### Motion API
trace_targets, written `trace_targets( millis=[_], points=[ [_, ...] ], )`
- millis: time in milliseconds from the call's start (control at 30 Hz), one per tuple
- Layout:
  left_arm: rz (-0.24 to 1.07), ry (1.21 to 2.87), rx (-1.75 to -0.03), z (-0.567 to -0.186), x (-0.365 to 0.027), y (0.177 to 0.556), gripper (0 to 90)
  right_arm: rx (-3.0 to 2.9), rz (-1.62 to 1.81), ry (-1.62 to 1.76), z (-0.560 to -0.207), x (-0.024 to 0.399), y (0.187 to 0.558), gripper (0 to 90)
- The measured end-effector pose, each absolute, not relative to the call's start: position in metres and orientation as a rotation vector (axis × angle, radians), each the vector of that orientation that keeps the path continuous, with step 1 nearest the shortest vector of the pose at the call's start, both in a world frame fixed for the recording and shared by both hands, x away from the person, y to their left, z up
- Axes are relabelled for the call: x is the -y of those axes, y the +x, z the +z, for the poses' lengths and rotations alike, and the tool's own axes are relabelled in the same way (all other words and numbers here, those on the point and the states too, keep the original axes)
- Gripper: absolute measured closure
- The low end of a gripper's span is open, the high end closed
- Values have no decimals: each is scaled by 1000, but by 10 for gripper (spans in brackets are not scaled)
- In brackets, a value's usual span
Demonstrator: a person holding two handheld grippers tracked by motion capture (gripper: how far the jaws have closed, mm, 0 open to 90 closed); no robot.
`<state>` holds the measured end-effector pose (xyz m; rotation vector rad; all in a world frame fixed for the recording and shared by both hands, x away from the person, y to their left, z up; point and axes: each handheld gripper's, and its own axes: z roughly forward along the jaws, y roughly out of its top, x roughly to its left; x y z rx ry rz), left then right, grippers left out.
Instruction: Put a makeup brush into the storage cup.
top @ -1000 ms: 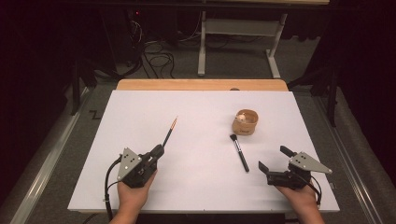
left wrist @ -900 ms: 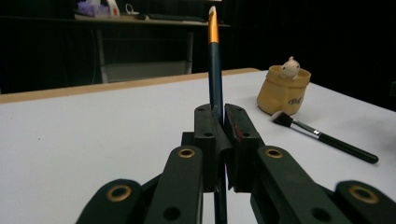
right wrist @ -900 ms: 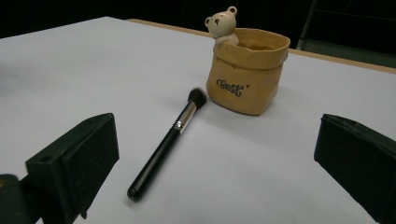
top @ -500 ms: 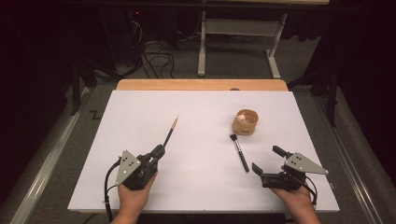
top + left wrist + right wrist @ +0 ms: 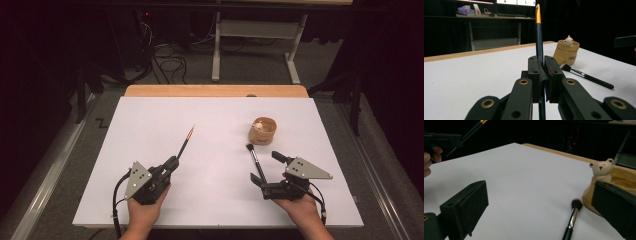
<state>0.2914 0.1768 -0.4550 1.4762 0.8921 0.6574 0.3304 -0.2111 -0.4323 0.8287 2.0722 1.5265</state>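
Since the earlier frame, my right gripper (image 5: 268, 169) has slid leftward across the surface (image 5: 150, 125) toward the black makeup brush (image 5: 256, 162), while my left gripper (image 5: 172, 162) has kept its place near the front left edge.

Looking along the right gripper's own view, its jaws stand wide apart with nothing between them; the brush (image 5: 571, 221) lies flat on the white surface ahead, bristle end pointing away from me, just beside the tan bear cup (image 5: 610, 191). From above, the brush handle runs back toward the right gripper, its near end at the left jaw, though I cannot tell whether they touch.

My left gripper has its jaws clamped together on the dark pencil-like brush (image 5: 538, 37) with the gold band. In the left gripper view that thin brush rises straight out from between the jaws; from above it (image 5: 184, 144) points forward and slightly to the right over the surface, its orange tip well clear of the cup (image 5: 263, 131).

The cup sits on the right half of the surface, beyond the makeup brush, with a small bear figure at its rim.
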Motion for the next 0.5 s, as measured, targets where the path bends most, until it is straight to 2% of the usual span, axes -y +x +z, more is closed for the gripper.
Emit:
trace_targets(
  millis=[500],
  points=[
    [644, 1489, -863, -454, -171, 291, 846, -2082, 1598, 774, -411, 173, 347, 36]
  ],
)
